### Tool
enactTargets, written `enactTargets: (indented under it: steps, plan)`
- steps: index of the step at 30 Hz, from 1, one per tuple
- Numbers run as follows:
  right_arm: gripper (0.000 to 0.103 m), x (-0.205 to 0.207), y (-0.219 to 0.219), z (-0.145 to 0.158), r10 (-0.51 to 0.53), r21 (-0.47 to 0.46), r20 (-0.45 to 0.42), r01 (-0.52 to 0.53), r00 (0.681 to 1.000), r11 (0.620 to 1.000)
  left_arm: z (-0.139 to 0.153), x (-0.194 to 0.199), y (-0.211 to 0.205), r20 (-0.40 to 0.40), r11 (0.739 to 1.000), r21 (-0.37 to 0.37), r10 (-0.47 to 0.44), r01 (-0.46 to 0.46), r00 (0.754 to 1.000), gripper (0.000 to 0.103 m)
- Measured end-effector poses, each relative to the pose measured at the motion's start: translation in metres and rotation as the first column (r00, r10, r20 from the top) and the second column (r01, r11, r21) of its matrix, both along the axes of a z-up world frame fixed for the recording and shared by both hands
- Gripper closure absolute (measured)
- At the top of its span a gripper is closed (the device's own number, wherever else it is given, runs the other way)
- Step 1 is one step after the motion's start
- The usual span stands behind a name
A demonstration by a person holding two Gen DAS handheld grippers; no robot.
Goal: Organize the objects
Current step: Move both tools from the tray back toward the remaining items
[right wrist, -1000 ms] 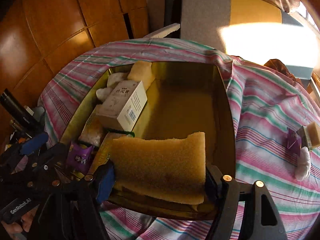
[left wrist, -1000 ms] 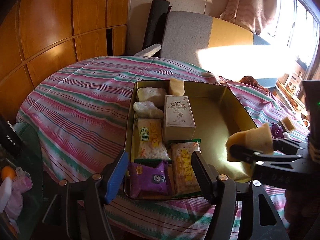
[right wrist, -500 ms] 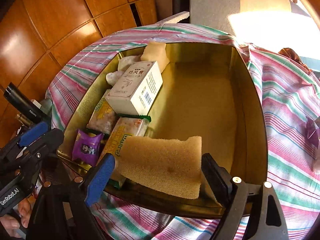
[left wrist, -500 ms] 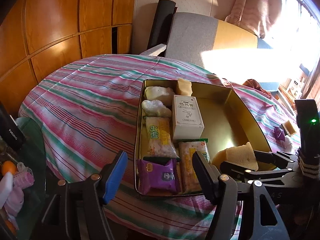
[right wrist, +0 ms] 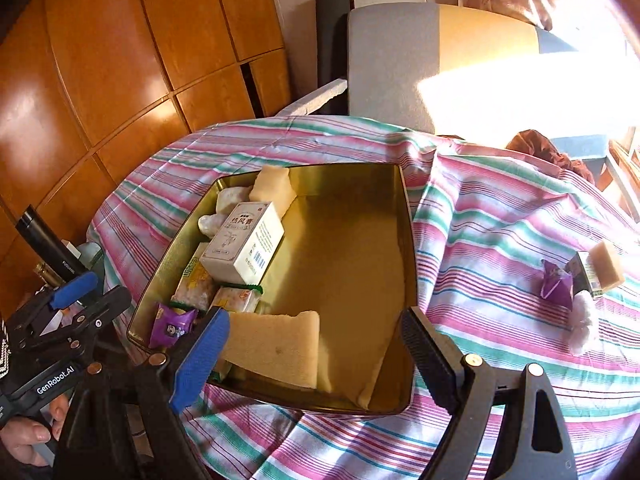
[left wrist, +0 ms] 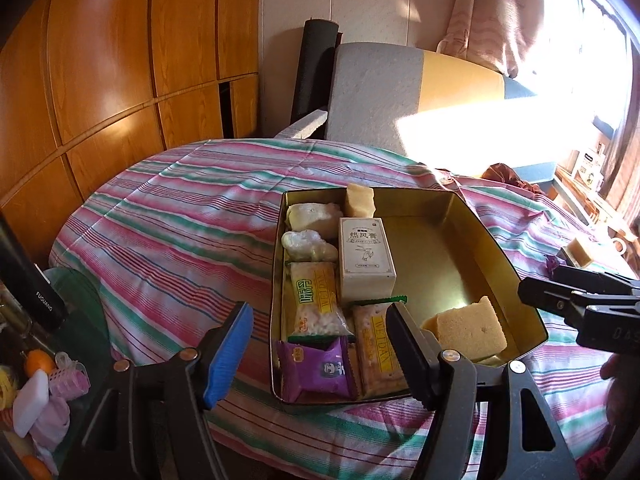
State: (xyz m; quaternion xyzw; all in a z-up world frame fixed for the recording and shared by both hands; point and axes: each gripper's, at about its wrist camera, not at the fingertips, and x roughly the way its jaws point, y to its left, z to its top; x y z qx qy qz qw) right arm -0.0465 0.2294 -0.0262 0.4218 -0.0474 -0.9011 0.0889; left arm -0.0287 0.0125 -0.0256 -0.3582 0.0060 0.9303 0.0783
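Note:
A gold tin box (left wrist: pixel 496 236) (right wrist: pixel 408 240) sits on the striped tablecloth. Its left side holds a white carton (left wrist: pixel 366 256) (right wrist: pixel 244 248), snack packets (left wrist: pixel 316 304), a purple packet (left wrist: pixel 318 368) (right wrist: pixel 172 324) and a yellow sponge at the back (left wrist: pixel 360 200). Another yellow sponge (left wrist: pixel 468 330) (right wrist: pixel 272 348) lies free in the tin's near corner. My right gripper (right wrist: pixel 312 360) is open just above and behind that sponge. My left gripper (left wrist: pixel 320 344) is open and empty over the tin's near left end.
On the cloth right of the tin lie a purple packet (right wrist: pixel 556 288), a small box with a sponge piece (right wrist: pixel 604 268) and a white wad (right wrist: pixel 584 324). A side table with a black flask (left wrist: pixel 32 276) and small items stands left. A chair (left wrist: pixel 400 96) is behind.
My right gripper lowered the yellow sponge into the tin's near corner, opened and let it go, then drew back. The left gripper stayed open and shifted back slightly.

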Motion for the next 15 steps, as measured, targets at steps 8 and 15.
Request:
enactTargets:
  steps: [8,15]
  plan:
    - [0.014,0.007,0.044,0.010,-0.097,0.003,-0.024,0.097,0.995,0.995,0.004,0.004,0.017,-0.004,0.999,-0.025,-0.040,0.040,0.999,0.033]
    - [0.014,0.010,0.089,0.014,-0.183,0.028,-0.032,0.184,0.983,0.983,0.008,0.004,0.033,-0.014,0.996,-0.047,-0.074,0.073,0.997,0.032]
